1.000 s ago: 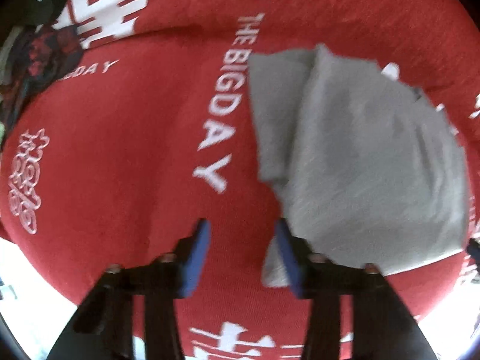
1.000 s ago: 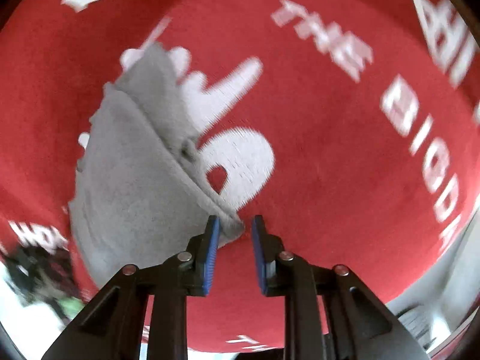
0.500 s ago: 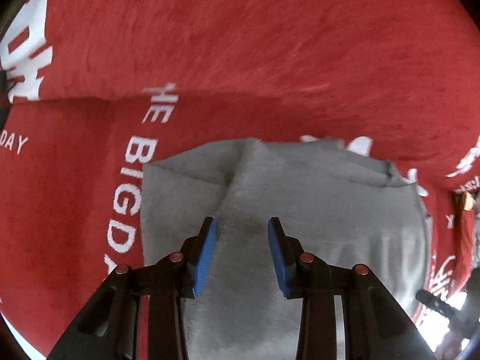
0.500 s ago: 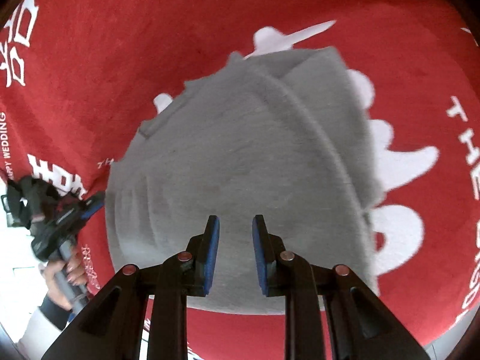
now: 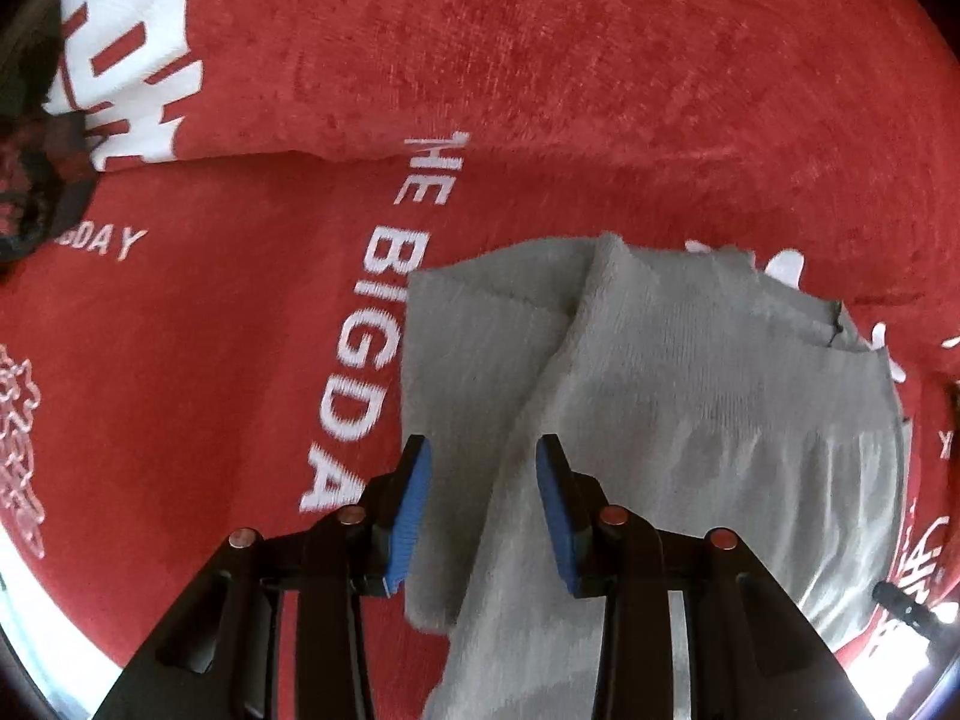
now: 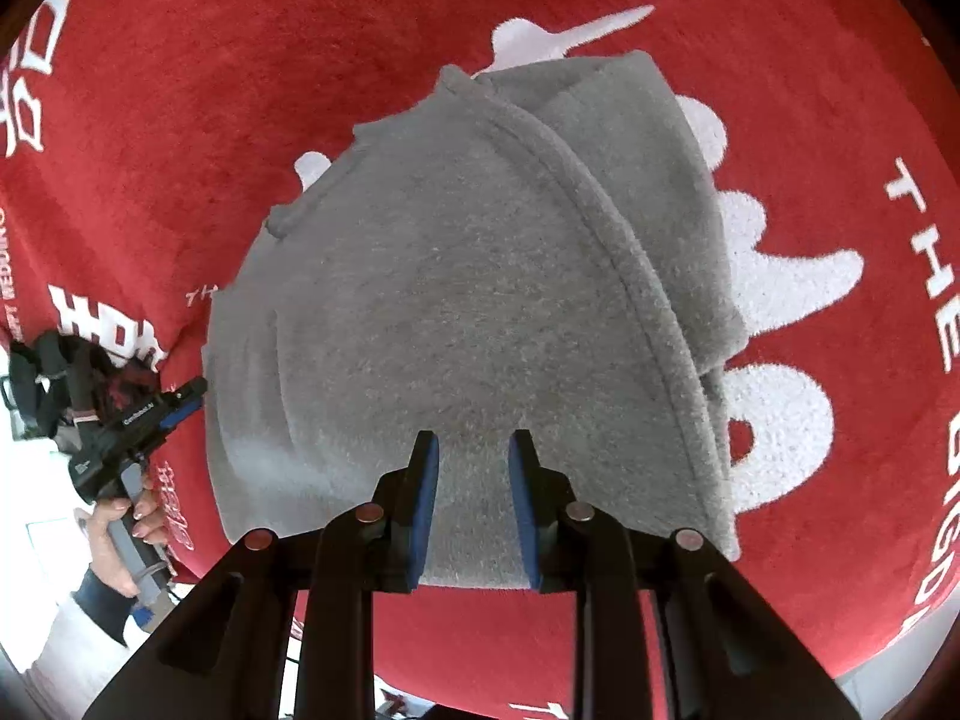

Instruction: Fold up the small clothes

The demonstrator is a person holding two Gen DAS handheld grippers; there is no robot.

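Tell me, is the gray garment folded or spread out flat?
Folded, at least partly: the gray garment has one layer lying over another, with a seamed edge crossing on top, on the red cloth.

A red pile cloth [image 5: 540,60] printed with white lettering (one line reads "THE BIGDAY") covers the tabletop and fills both views. Past its edge lies a bright, washed-out pale floor [image 6: 36,618], details lost in glare.
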